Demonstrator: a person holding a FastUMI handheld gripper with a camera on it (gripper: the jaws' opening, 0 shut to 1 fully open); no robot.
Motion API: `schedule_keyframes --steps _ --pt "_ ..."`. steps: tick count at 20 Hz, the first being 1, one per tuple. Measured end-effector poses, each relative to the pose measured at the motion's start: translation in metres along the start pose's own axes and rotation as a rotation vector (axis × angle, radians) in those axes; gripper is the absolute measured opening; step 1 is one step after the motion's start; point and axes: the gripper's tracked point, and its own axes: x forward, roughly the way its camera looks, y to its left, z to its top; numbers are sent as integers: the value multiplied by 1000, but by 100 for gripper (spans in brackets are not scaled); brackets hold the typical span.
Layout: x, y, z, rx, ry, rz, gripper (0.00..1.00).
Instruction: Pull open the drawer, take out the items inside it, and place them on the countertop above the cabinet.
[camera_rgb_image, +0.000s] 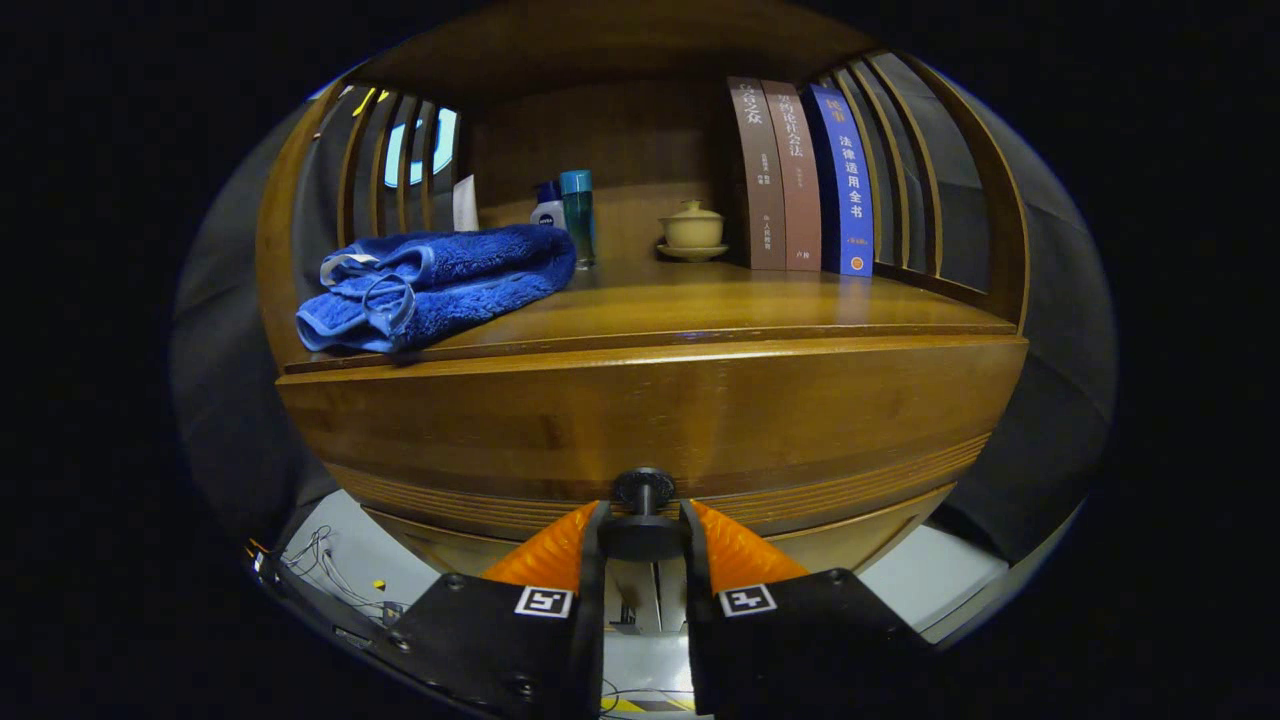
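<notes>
Item: drawer knob (643, 489), small, dark, round, on a short stem, set at the middle of the drawer front (650, 420); landmark for this entry. My gripper (643, 530) sits directly at the knob, my two orange fingers (555, 548) drawn in narrow on either side of it, each appearing to press its dark disc between them; I judge I am holding the knob. Step in hand: the first one, pulling the drawer open. The drawer front looks flush with the cabinet, so I take it as still closed, and whatever lies inside is hidden from me. Next move, as I judge it: a straight pull back along the line of the stem, keeping the grip level so the small knob does not slip out from between my fingers. Drawer front: warm brown polished wood, horizontal grain, grooved banding just below the knob. Above the knob: the countertop (700, 300), same wood, where the items are to go. On it, up and to the left of the knob, a folded blue towel (440, 285); farther back, two small bottles (565, 212), a lidded cream cup (692, 232) on a saucer, and three upright books (800, 175) up and to the right.
</notes>
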Motion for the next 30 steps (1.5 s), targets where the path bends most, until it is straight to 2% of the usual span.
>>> schedule_keyframes --steps 5,21,30 --pt "-8 -1 -3 -4 15 -9 39" --pt "-132 -9 -56 -9 98 -24 38" --pt "-165 -9 -72 12 116 -21 38"
